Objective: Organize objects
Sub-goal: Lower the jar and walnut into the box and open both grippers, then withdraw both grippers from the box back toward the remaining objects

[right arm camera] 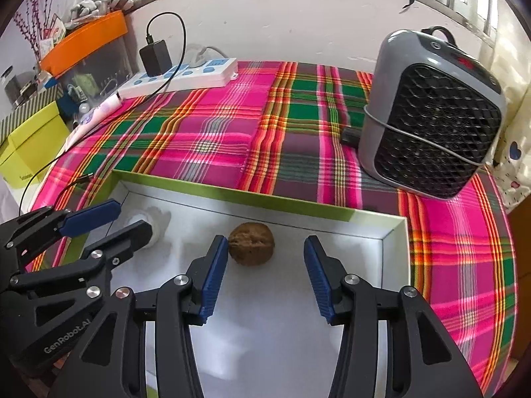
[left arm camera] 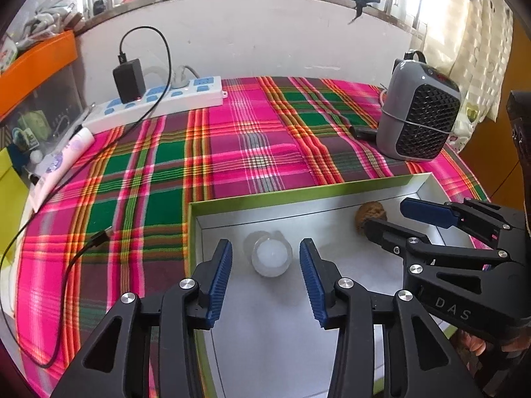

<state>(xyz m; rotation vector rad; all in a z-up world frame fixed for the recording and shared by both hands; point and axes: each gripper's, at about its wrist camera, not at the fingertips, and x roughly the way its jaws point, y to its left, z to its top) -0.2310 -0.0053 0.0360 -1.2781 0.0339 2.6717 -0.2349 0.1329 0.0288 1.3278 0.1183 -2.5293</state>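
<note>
the walnut (right arm camera: 252, 243), brown, round and wrinkled, lies on the white floor of the box (right arm camera: 395, 248) near its far wall. beside it sits a small clear cup (left arm camera: 271, 257) with a milky white top. the left gripper (left arm camera: 265, 265) stands spread around the cup, pads apart from it. the right gripper (right arm camera: 265, 265) is spread; one pad looks to be just touching the walnut.

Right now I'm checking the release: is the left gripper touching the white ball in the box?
Apart. The left wrist view shows the white ball resting on the box floor between the left gripper pads, with clear gaps on both sides.
</note>
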